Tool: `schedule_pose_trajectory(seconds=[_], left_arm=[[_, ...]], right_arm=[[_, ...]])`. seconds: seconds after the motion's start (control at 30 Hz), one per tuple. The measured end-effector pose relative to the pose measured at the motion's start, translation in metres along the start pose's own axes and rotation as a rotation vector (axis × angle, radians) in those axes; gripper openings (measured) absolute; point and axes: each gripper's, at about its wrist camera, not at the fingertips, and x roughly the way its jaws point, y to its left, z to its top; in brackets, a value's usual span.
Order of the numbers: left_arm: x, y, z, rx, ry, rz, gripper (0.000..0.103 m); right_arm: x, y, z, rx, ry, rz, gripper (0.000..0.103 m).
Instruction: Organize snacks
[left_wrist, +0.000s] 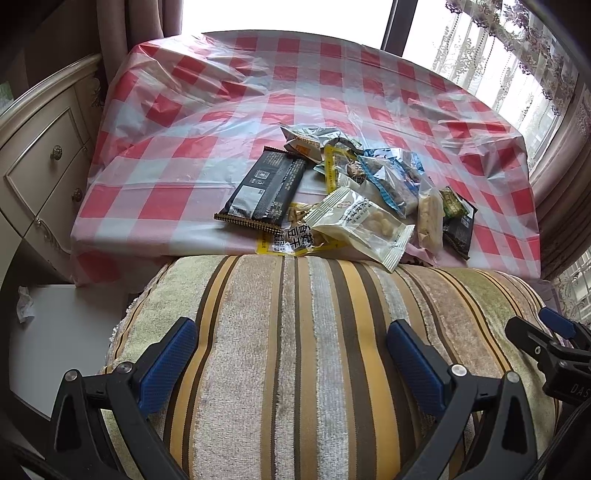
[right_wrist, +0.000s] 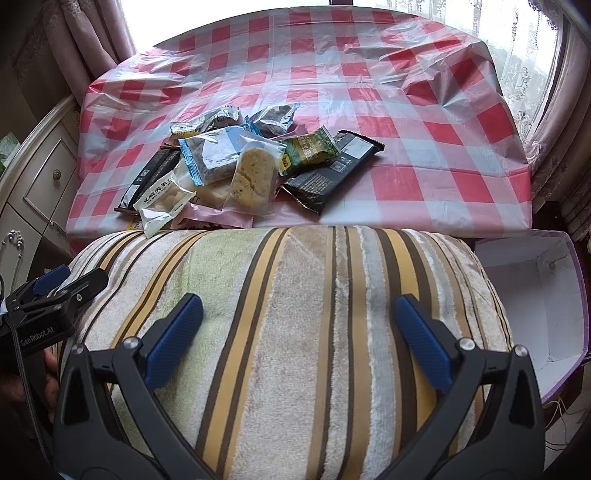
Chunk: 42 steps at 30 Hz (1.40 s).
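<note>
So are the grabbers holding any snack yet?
No. The left gripper and right gripper are both open and empty; the snack packets lie untouched.

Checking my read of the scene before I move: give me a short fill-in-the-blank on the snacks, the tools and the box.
1. The snack pile lies on a red-and-white ____ tablecloth.
2. Both the left tool and the right tool have their jaws ____, holding nothing.
3. The open box at the right contains ____ snacks.
4. The tools hover over a ____ cushion in front of the table.

Missing words: checked; open; no; striped
</note>
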Motion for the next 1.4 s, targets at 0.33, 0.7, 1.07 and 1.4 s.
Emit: schedule_pose_trajectory(seconds=[0.33, 0.7, 1.07, 1.4], left_arm=[[0.0019, 0.0, 0.001, -0.004, -0.002, 0.001, 0.103], [0.002, 0.0001, 0.0005, -0.004, -0.003, 0.0, 0.103], [0.0017, -0.0002, 0.0, -0.004, -0.003, 0.001, 0.103], [0.002, -0.0002, 0.0, -0.004, -0.004, 0.001, 0.103]], right_arm=[[0.0011, 0.003, 0.0014, -0.019, 0.003, -0.019, 0.103], [0.0022, 0.0029, 0.0008, -0.018, 0.003, -0.017, 0.103], [0.002, 0.0029, 0.0007, -0.018, 0.003, -0.017, 0.103], [0.0023, 0.0031, 0.0009, -0.019, 0.003, -0.018, 0.103]])
